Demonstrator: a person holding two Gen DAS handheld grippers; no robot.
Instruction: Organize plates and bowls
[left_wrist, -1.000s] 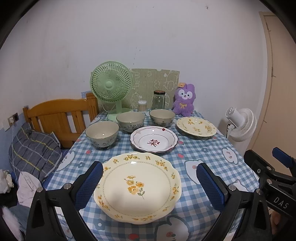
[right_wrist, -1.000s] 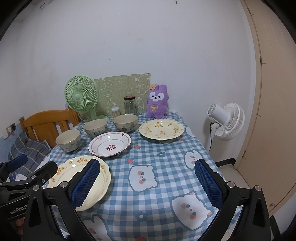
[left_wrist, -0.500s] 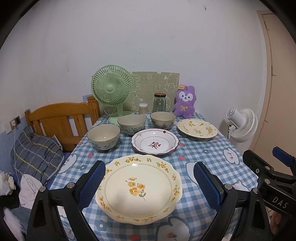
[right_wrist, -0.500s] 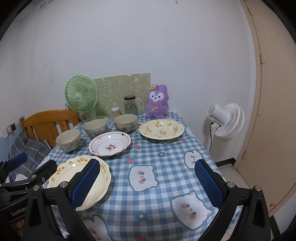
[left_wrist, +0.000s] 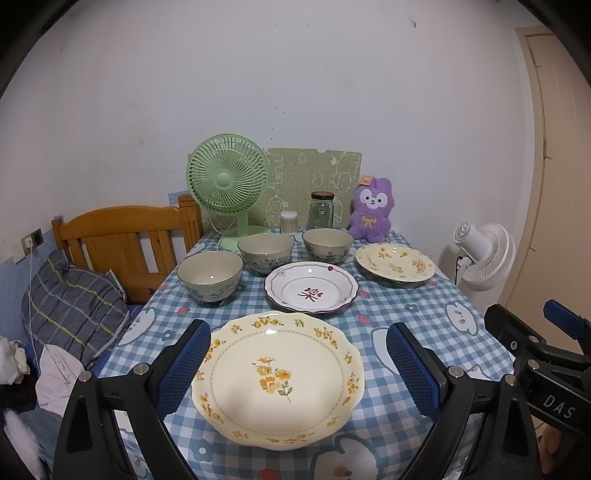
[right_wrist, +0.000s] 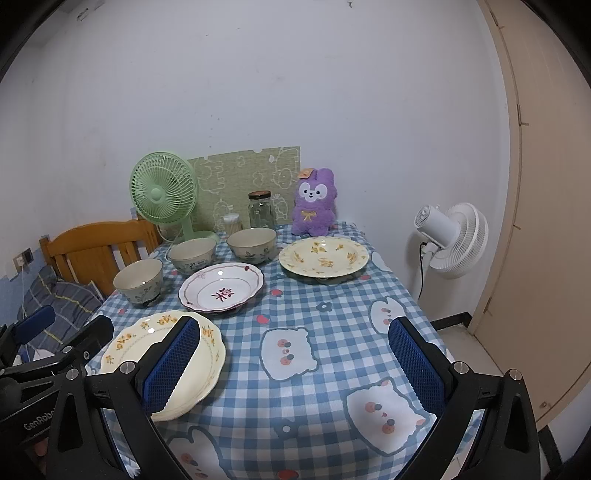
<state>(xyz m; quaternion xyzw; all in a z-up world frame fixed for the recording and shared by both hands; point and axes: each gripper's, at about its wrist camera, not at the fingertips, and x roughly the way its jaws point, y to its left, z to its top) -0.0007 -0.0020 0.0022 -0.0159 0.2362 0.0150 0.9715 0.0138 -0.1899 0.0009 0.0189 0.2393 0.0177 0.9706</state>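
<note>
Blue-and-white checked cloth (left_wrist: 406, 314) printed with cartoon cats is covering the table against a plain white wall. Lying nearest is a scalloped cream ceramic plate with yellow flowers (left_wrist: 277, 380), framed by the left gripper (left_wrist: 299, 365), whose ribbed blue pads are standing spread wide, touching nothing. Beside it, the right gripper (right_wrist: 295, 365) is hovering equally released over bare cloth. Three glazed round bowls (left_wrist: 209, 273), a maroon-trimmed white plate (left_wrist: 311, 291) and a second cream floral plate (left_wrist: 394, 260) are sitting farther back.

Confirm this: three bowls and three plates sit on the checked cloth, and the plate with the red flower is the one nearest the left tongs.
Not quite. The left wrist view shows the plate nearest the left tongs is the yellow-flowered plate; the red-flower plate sits behind it. Three bowls and three plates is right.
</note>
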